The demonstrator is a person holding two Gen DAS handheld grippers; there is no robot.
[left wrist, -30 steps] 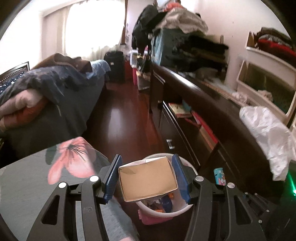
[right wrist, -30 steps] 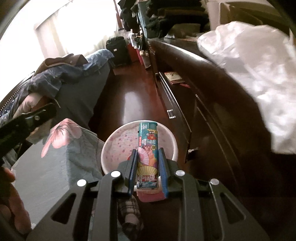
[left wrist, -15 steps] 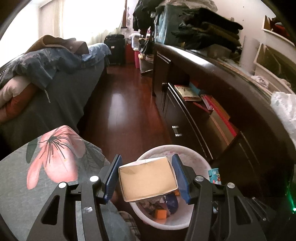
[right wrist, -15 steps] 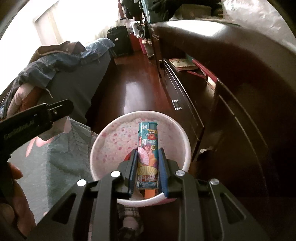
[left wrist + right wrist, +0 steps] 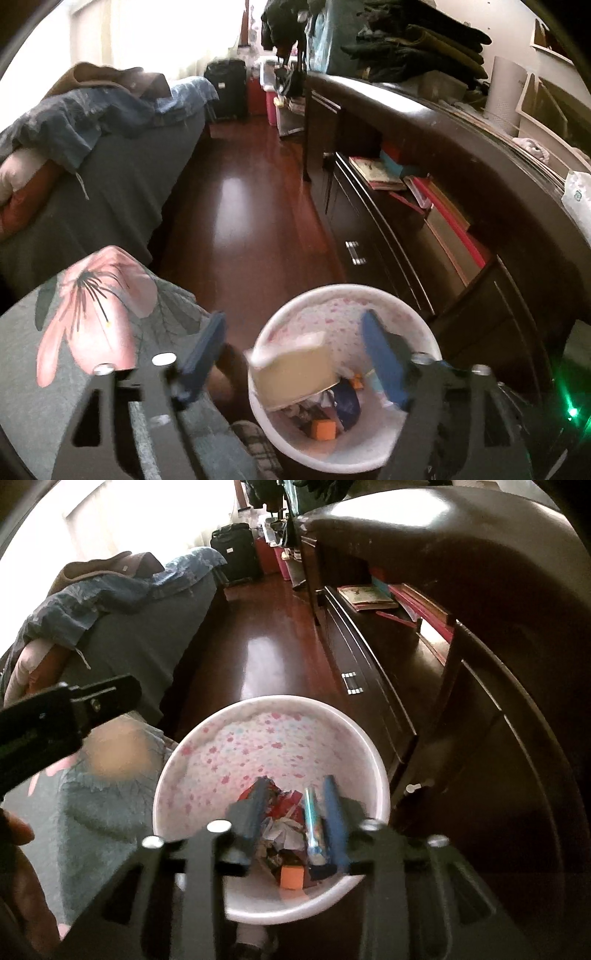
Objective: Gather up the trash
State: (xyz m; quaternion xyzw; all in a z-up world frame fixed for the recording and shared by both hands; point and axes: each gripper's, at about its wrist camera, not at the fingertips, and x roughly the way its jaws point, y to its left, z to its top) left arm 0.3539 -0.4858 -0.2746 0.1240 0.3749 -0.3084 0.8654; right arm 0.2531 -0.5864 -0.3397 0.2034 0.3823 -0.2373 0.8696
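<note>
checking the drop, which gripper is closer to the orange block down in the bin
Right. The right gripper hangs low over the bin, its open jaws just above the orange block. The left gripper, jaws spread wide, sits higher by the bin's rim.

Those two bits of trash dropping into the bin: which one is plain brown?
The cardboard box, tumbling between the left gripper's just-opened jaws into the white bin. The other, beside the right gripper's fingers, is a slim, colourfully printed packet.
</note>
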